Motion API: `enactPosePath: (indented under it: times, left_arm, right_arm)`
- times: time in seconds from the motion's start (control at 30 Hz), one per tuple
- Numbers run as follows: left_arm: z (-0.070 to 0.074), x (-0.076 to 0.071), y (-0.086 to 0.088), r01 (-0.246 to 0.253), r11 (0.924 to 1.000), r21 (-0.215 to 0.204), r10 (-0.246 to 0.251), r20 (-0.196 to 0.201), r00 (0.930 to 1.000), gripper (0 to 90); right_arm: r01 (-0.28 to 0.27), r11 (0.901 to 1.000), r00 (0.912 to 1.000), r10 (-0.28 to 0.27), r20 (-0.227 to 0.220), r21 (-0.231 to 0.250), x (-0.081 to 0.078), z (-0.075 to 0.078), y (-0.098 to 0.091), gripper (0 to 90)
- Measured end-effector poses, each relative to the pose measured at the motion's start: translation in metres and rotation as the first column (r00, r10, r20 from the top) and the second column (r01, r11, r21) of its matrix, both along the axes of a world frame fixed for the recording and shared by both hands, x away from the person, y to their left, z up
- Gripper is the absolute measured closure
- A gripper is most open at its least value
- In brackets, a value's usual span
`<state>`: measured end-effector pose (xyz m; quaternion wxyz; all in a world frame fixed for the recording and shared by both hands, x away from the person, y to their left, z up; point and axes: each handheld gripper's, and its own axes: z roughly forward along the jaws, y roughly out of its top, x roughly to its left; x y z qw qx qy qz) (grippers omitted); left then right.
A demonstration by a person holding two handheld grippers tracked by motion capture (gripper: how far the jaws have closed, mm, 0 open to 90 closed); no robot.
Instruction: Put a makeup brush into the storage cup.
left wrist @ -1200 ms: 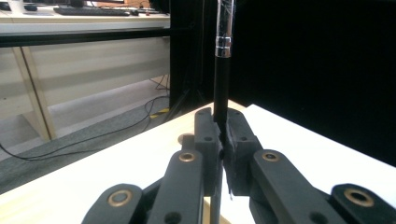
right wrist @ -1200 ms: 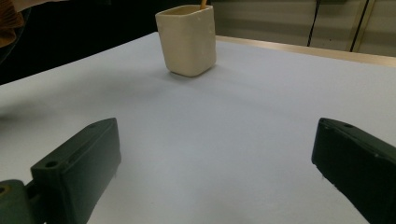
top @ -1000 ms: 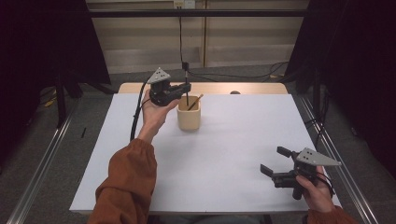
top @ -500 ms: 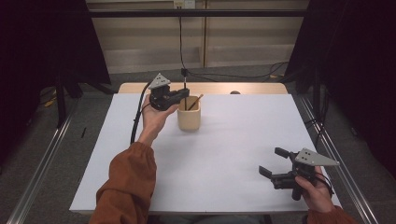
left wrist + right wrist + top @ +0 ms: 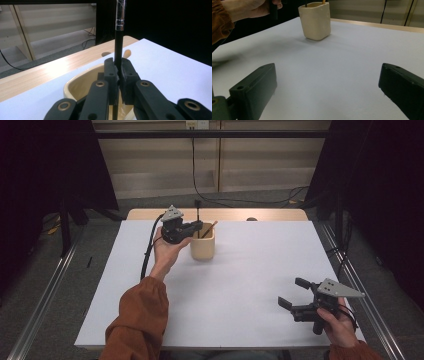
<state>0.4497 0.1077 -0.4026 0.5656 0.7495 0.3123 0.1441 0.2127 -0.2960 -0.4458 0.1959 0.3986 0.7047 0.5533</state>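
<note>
A cream cup [image 5: 202,249] stands at the back of the white table cover, with a wooden stick [image 5: 210,228] leaning inside it. My left gripper [image 5: 197,226] hovers at the cup's rim, shut on a black pen [image 5: 198,212] that stands upright with its lower end inside the cup. In the left gripper view the pads clamp the pen [image 5: 118,42] above the cup [image 5: 75,85], and the stick's tip [image 5: 127,53] shows behind. My right gripper [image 5: 291,291] rests open at the front right, nothing between its jaws. From there the cup [image 5: 315,21] stands far ahead.
The white cover [image 5: 240,285] spans the table, with a bare wooden strip [image 5: 270,214] along the far edge and a small dark thing [image 5: 251,219] on it. Metal rails [image 5: 45,295] run down both sides. A cable trails from the left gripper.
The left hand has sunk a little, taking the black pen lower into the cup. The right gripper has stayed where it was.
</note>
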Motion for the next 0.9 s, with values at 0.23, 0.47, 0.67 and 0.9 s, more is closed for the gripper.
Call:
enactPosePath:
  times: [0.23, 0.47, 0.67, 0.9]
  left_arm:
    - [-0.004, 0.0004, 0.0017, 0.001, 1.0, 0.005, -0.001, -0.011, 0.9999, 85.6]
    - [-0.0058, 0.0003, -0.0012, 0.01, 0.9999, 0.003, -0.01, -0.014, 0.9999, 85.6]
    - [-0.0081, 0.0017, -0.0008, 0.017, 0.9998, 0.007, -0.016, -0.027, 0.9995, 82.3]
    - [-0.0092, 0.0026, -0.0013, 0.025, 0.9994, -0.023, -0.026, -0.039, 0.9989, 64.8]
  right_arm:
    - [-0.005, 1.0, 1.0, 0.005, -0.002, -0.007, 0.0005, -0.0004, 0.0003, 1.1]
    - [-0.005, 1.0, 1.0, 0.005, 0.002, -0.004, 0.0002, -0.0002, 0.0003, 1.3]
    - [-0.011, 0.9999, 0.9999, 0.011, 0.003, -0.006, 0.0, -0.0001, 0.0003, 1.3]
    - [-0.012, 0.9999, 0.9999, 0.012, 0.003, -0.006, 0.0, -0.0002, 0.0002, 1.4]
